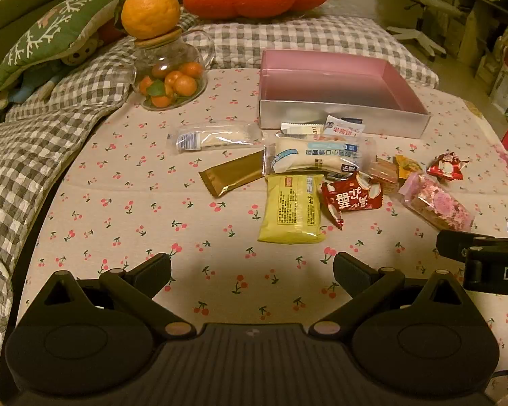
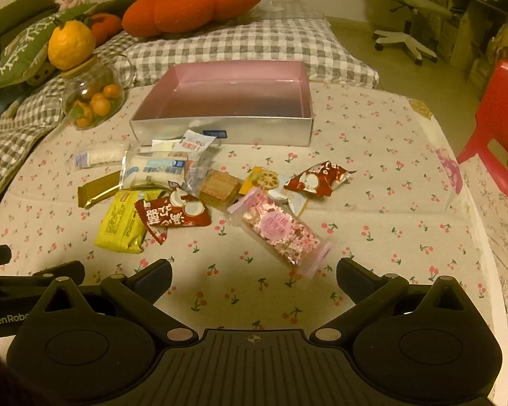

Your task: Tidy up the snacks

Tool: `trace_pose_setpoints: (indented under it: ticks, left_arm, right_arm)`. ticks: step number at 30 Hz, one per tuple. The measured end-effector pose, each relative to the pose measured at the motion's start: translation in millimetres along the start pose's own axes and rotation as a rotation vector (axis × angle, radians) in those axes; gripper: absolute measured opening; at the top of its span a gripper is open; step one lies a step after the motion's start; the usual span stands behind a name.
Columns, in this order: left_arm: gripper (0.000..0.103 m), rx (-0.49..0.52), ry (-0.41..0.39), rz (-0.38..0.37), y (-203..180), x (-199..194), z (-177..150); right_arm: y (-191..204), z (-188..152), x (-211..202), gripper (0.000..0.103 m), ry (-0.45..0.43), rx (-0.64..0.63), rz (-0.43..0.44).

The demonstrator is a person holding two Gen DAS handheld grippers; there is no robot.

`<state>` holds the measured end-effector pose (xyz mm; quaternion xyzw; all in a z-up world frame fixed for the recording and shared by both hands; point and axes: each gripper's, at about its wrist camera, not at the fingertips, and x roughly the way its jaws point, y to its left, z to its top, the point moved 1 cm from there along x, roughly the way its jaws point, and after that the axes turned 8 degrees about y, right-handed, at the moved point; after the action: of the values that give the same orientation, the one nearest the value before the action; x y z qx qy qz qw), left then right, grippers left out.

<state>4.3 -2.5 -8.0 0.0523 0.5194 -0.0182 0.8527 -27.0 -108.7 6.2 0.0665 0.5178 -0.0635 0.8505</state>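
Counter (image 2: 372,203), covered with a cherry-print cloth: carries all items below.

Silver box with pink interior (image 2: 220,128): open-topped, at the far middle of the counter, nothing visible inside.

Snack pile, just near of the box, left of centre:
- clear-wrapped white bar (image 1: 216,138), far left, apart from the rest
- gold foil bar (image 1: 232,176), its right end under the bread pack
- white-and-blue bread pack (image 1: 313,159), on top of the pile
- two small white sachets (image 1: 335,128) leaning against the box front
- yellow packet (image 1: 293,208), nearest of the pile in the left wrist view
- red candy wrapper with white lettering (image 2: 172,216), overlapping the yellow packet's right edge
- wafer in clear wrap (image 2: 220,187), mid-pile
- orange lotus-root packet (image 2: 262,179)
- second red candy (image 2: 316,179), farthest right
- pink floral-wrapped cake bar (image 2: 281,233), lying diagonally, nearest the right gripper

Glass jar of small oranges (image 1: 169,77): far left, a large citrus fruit (image 1: 150,12) sitting on its lid.

Left gripper (image 1: 252,270): fingers spread wide, nothing between them, above bare cloth near of the yellow packet.

Right gripper (image 2: 254,274): fingers spread wide, nothing between them, just near of the pink cake bar.
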Motion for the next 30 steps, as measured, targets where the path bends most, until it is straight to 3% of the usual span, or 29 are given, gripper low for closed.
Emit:
trace_pose_setpoints:
  ticks: [30]
  left_arm:
    - [0.102,0.002,0.001,-0.002,-3.7,1.2,-3.5]
  right_arm:
    - [0.6,-1.1,0.7,0.103,0.003,-0.003,-0.002]
